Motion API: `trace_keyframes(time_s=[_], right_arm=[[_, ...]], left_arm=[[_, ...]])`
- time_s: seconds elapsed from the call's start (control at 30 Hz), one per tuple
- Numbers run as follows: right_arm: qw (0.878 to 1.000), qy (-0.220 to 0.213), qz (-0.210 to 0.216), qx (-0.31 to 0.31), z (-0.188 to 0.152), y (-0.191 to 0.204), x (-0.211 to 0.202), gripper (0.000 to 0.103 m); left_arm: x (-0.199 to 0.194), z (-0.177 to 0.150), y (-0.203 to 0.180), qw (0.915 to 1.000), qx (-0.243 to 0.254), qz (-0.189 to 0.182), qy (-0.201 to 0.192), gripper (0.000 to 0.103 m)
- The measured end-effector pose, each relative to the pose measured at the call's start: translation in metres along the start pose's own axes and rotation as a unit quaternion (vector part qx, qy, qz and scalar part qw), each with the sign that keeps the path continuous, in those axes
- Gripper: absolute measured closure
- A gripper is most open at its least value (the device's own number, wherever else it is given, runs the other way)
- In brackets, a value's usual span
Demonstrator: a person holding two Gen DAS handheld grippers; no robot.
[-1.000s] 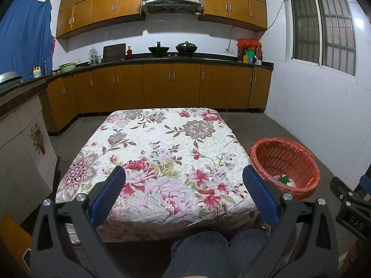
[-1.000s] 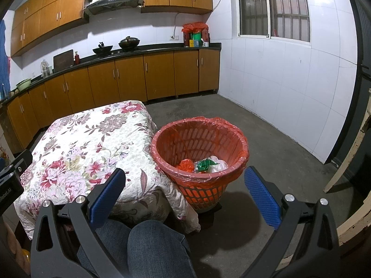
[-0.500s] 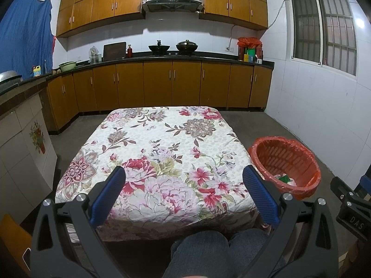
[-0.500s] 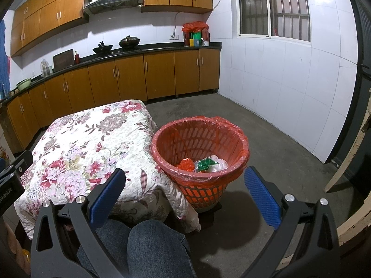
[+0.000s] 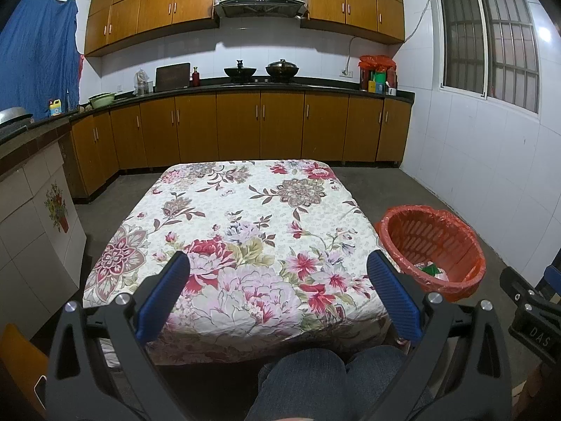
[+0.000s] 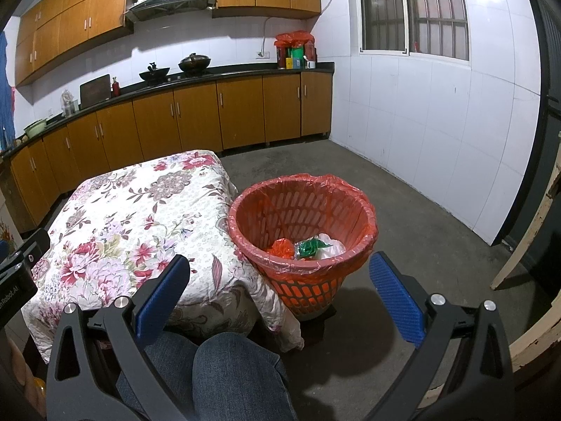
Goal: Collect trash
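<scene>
An orange basket (image 6: pixel 364 217) lined with a red bag stands on the floor right of the table; it also shows in the left wrist view (image 5: pixel 470 245). Inside lie orange (image 6: pixel 280 247), green (image 6: pixel 310 248) and white (image 6: pixel 331 245) crumpled trash. My left gripper (image 5: pixel 278 277) is open and empty, held above the near edge of the floral-clothed table (image 5: pixel 245 217). My right gripper (image 6: pixel 279 277) is open and empty, held before the basket, near its front rim. No trash shows on the tablecloth.
The person's knees (image 6: pixel 224 379) are just below the grippers. Brown kitchen cabinets (image 5: pixel 245 126) and a dark counter with pots run along the far wall. A white tiled wall (image 6: pixel 438 133) stands at the right, and a pale wooden frame (image 6: pixel 526 245) leans at far right.
The left wrist view has shifted slightly, so the table sits a little higher in frame. The right gripper and the basket have not visibly moved.
</scene>
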State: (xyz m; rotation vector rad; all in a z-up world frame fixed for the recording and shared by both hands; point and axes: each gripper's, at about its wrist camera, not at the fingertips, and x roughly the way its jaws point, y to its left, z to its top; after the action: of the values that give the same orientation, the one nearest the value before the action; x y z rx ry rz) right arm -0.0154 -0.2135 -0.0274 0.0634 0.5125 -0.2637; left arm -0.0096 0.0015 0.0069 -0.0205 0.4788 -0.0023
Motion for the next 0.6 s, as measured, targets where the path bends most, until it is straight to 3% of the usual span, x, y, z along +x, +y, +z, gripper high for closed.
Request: trace_keyframes(time_s=[0.6], right_arm=[[1.000, 0.001, 0.001, 0.000, -0.0006, -0.0006, 0.0004, 0.002]], left_arm=[[0.0005, -0.0007, 0.0005, 1.0000, 0.000, 0.000, 0.001, 0.004]])
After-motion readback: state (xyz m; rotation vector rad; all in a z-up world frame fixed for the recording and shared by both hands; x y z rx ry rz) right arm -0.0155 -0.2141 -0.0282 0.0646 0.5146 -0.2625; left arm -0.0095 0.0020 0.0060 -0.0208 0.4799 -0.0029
